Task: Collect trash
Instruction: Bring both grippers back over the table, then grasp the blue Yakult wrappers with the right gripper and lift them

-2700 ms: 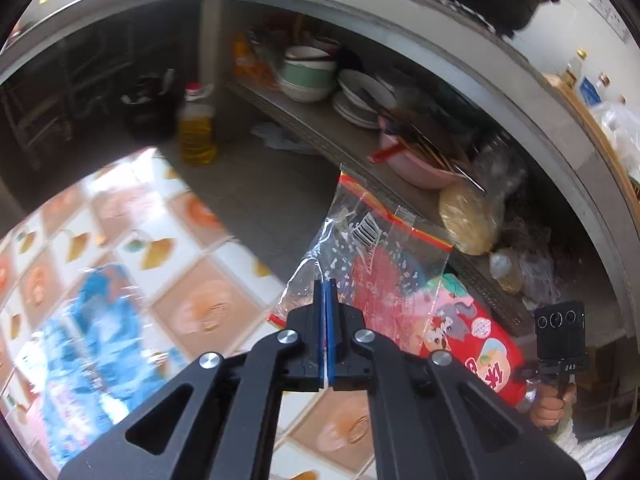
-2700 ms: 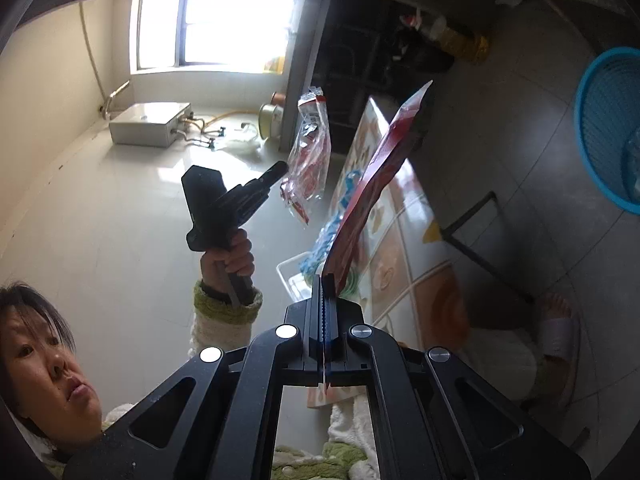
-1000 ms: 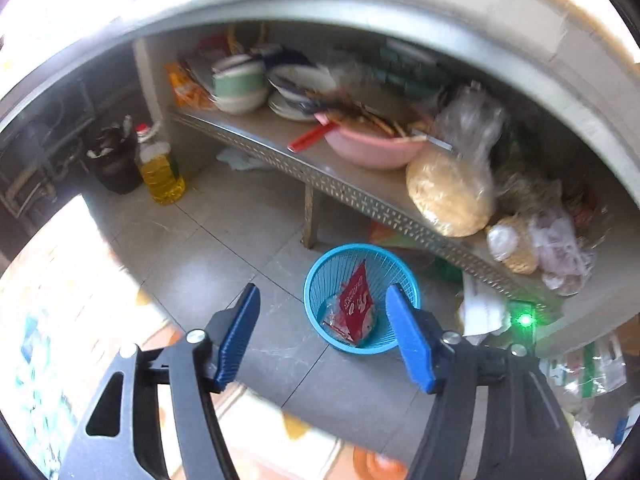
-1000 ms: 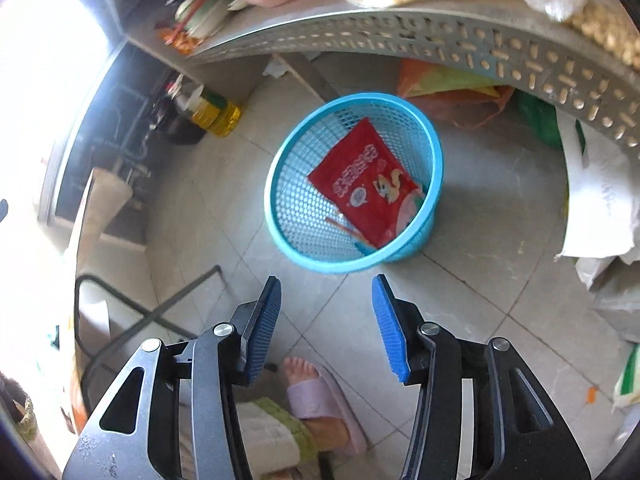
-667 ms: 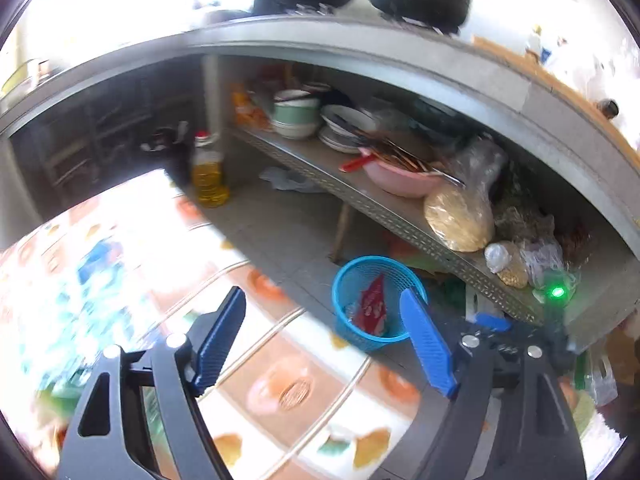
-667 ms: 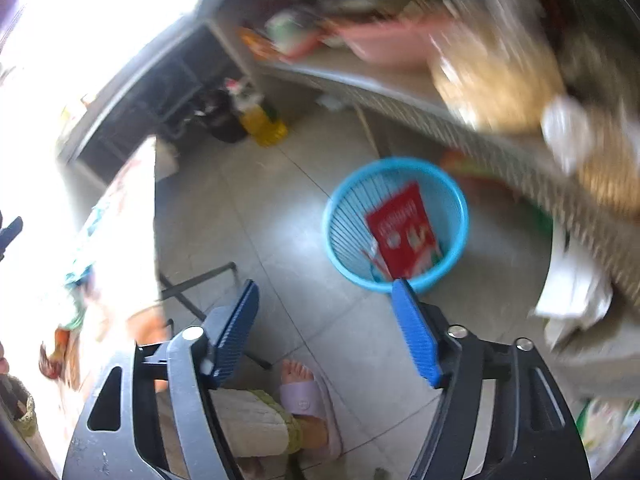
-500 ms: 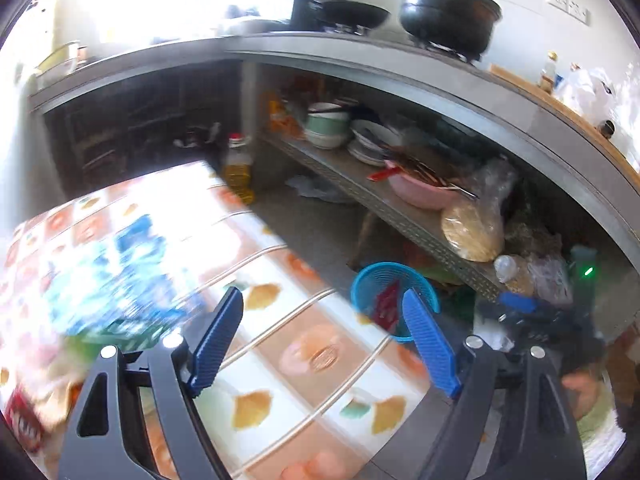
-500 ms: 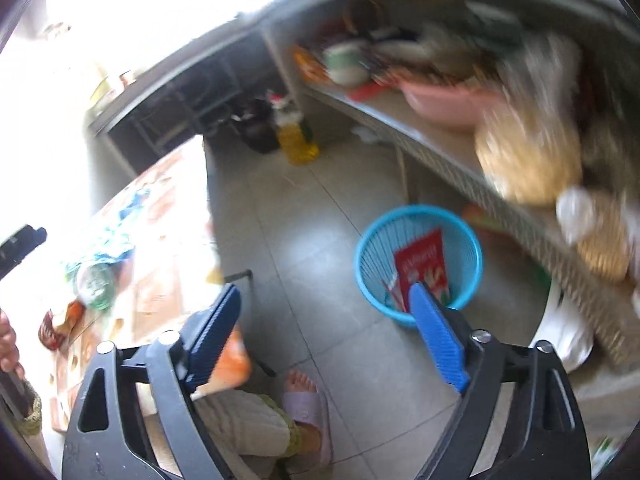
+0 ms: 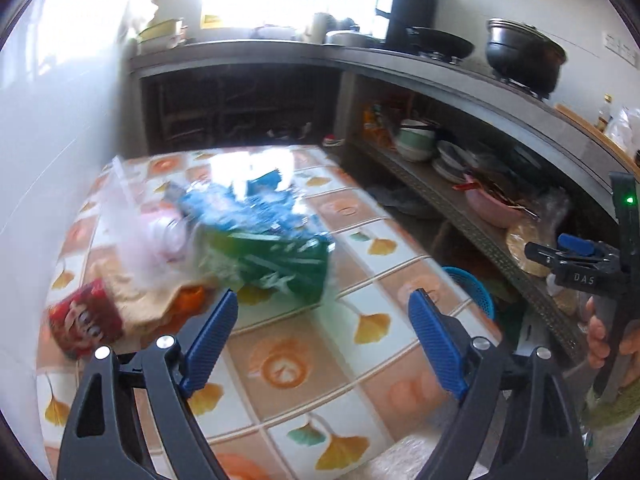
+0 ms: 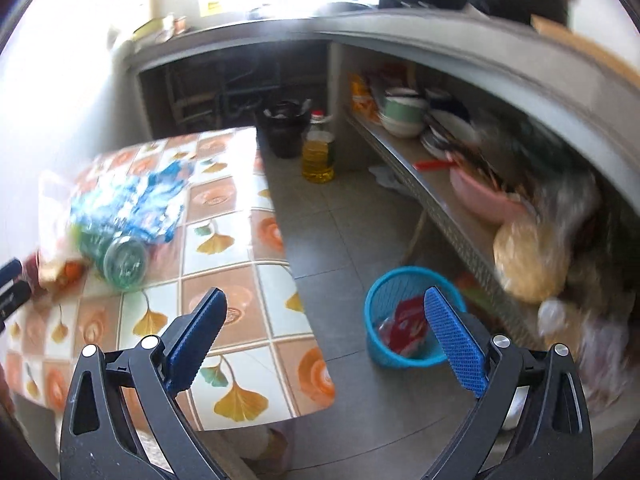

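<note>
Both pairs of fingers, left (image 9: pixel 323 322) and right (image 10: pixel 326 328), have just been opening and stand spread wide with nothing between them. Blurred trash wrappers (image 9: pixel 256 236) lie heaped on the tiled surface (image 9: pixel 288 364); a red packet (image 10: pixel 406 326) sits in the blue basket (image 10: pixel 380 300) on the floor.

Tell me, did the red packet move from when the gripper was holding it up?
Yes. The red packet is now down inside the blue basket on the floor, under the shelf. The right gripper is open and empty.
</note>
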`<action>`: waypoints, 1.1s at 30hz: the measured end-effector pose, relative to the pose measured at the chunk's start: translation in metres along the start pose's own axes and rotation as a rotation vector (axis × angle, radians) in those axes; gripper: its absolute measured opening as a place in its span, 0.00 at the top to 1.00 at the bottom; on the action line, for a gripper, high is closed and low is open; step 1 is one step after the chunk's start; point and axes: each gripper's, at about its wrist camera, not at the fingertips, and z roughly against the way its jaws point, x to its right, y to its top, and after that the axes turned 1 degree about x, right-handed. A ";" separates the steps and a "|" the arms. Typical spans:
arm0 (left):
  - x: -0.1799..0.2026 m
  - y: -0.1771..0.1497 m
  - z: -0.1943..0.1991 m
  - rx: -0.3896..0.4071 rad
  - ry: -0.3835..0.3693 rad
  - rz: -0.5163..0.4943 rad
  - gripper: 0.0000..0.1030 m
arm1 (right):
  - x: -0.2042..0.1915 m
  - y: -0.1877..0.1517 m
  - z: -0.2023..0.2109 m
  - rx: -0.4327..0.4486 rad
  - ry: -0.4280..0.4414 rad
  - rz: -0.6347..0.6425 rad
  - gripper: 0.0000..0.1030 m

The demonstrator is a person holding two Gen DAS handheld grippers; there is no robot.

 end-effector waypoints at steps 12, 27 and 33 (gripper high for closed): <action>-0.056 -0.030 0.010 0.064 0.066 0.098 0.17 | -0.047 0.028 0.006 0.034 0.305 0.066 0.08; -0.073 -0.036 -0.011 0.080 0.065 0.101 0.17 | -0.182 0.132 -0.130 -0.342 0.641 0.099 0.08; -0.077 -0.036 -0.022 0.073 0.073 0.073 0.17 | -0.242 0.147 -0.223 -0.547 0.520 0.168 0.08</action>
